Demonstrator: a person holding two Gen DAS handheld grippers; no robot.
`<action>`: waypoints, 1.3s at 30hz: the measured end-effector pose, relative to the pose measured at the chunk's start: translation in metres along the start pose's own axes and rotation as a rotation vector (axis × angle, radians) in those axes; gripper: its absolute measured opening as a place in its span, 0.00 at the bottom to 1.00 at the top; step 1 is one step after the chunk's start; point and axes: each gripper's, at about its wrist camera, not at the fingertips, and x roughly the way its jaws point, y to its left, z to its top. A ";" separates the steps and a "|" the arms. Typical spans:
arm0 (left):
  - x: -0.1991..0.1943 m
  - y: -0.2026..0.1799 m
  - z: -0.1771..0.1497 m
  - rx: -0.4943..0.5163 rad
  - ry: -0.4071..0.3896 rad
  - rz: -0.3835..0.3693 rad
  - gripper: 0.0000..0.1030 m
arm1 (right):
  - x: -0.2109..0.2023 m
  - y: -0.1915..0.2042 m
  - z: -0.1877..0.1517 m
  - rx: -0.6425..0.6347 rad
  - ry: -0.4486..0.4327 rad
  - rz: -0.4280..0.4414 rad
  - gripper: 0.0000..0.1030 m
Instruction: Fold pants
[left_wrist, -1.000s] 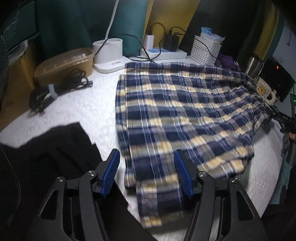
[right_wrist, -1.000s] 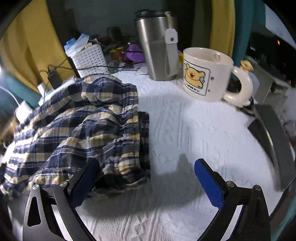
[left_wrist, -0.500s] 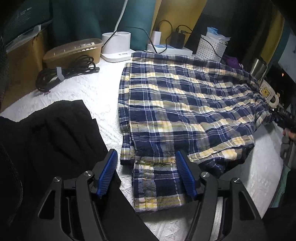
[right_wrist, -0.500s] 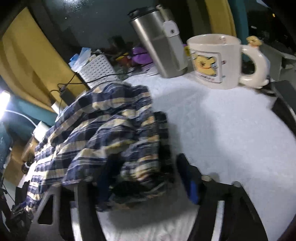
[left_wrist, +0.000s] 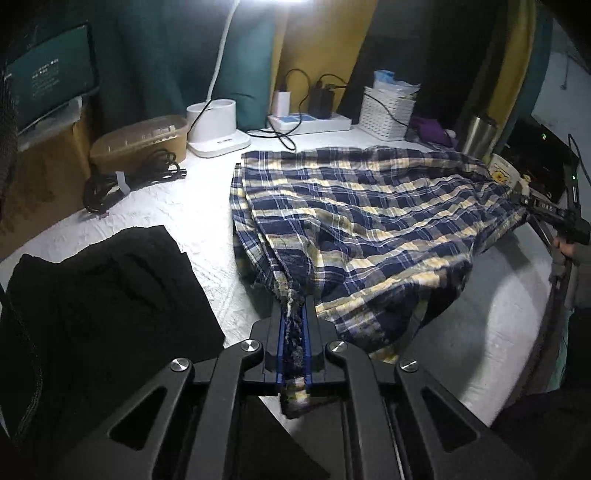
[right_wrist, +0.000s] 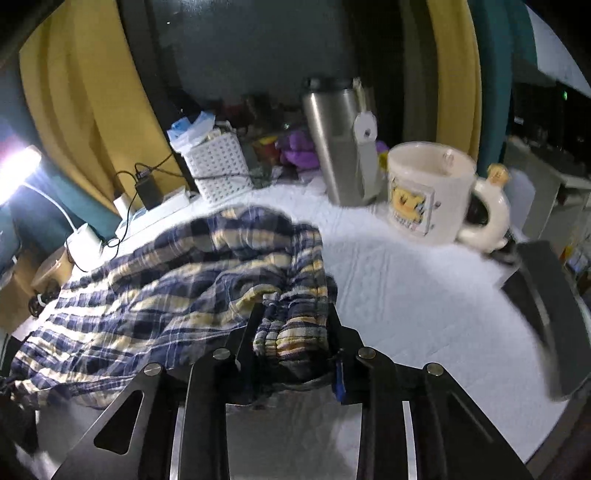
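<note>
Both grippers' fingers, open before, now clamp the plaid pants (left_wrist: 362, 221).

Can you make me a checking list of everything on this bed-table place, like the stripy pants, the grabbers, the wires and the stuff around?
Surface: white textured cover, lamp-lit at the far end.
Job's things: plaid pants spread out, both ends lifted.
Clutter: black garment, bear mug, steel tumbler, white basket, tan box.
Grippers: left gripper shut on one pants end; right gripper shut on the bunched other end.
Cables: coiled black cable; chargers in power strip.
Surroundings: yellow and teal curtains, monitor.
</note>
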 end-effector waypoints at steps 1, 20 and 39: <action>-0.001 -0.001 -0.002 0.004 0.004 -0.003 0.06 | -0.002 -0.001 0.000 -0.010 -0.002 -0.008 0.29; 0.002 0.013 -0.004 -0.022 0.016 -0.029 0.54 | -0.033 -0.009 -0.041 -0.049 0.001 -0.173 0.77; 0.054 0.017 0.014 -0.019 0.028 -0.069 0.03 | 0.008 0.080 -0.040 -0.234 0.068 -0.007 0.77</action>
